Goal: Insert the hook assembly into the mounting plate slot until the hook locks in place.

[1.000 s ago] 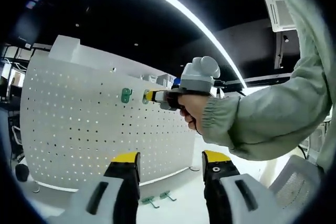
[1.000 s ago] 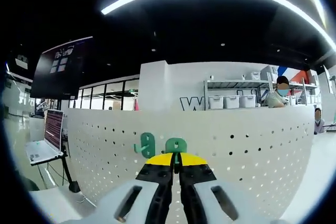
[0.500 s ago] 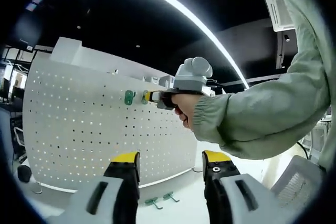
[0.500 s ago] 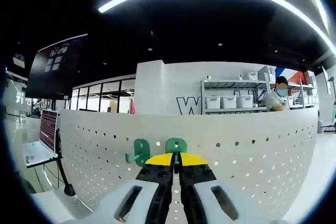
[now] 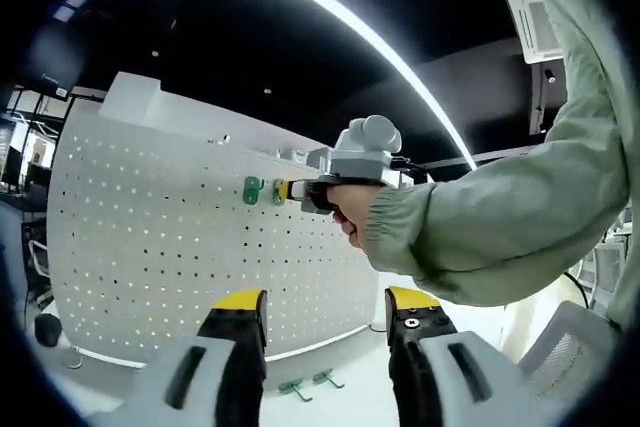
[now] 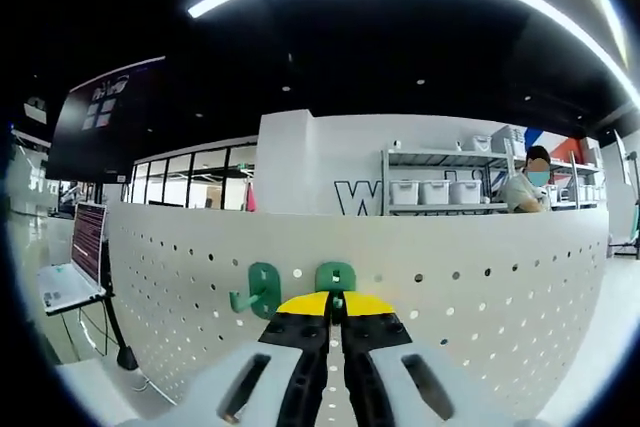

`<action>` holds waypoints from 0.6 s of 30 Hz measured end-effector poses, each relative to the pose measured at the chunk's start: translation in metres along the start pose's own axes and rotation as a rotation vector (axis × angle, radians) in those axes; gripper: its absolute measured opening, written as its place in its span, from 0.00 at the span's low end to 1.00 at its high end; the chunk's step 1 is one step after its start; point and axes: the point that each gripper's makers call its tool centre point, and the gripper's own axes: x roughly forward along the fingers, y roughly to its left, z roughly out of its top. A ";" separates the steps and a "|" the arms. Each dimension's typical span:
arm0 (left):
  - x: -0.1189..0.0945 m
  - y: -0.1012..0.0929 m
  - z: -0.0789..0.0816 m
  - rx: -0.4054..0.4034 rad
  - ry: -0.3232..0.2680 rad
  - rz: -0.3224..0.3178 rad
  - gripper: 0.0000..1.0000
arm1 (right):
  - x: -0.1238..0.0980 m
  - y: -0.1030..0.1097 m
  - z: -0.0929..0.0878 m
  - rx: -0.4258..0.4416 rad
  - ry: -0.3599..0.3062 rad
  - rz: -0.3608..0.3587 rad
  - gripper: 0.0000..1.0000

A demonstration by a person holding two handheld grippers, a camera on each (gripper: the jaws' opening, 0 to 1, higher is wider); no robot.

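The green hook sat clenched in the right gripper, pressed against the pegboard. Insertion underway, I judged; next, push until locked. Left gripper hung released.

Green hook upright against white pegboard, flat against its face, upper part visible above shut yellow-tipped jaws. Second green hook just left of it, already on board, arm curling left. Two more green hooks lying at board's foot.
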 end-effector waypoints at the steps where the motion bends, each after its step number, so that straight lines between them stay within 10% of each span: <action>1: 0.000 0.000 0.000 -0.001 -0.001 0.000 0.49 | 0.000 0.000 0.000 0.000 0.001 -0.001 0.00; 18: -0.001 0.003 0.003 -0.008 -0.010 0.008 0.49 | 0.004 -0.003 -0.005 -0.013 0.003 -0.025 0.01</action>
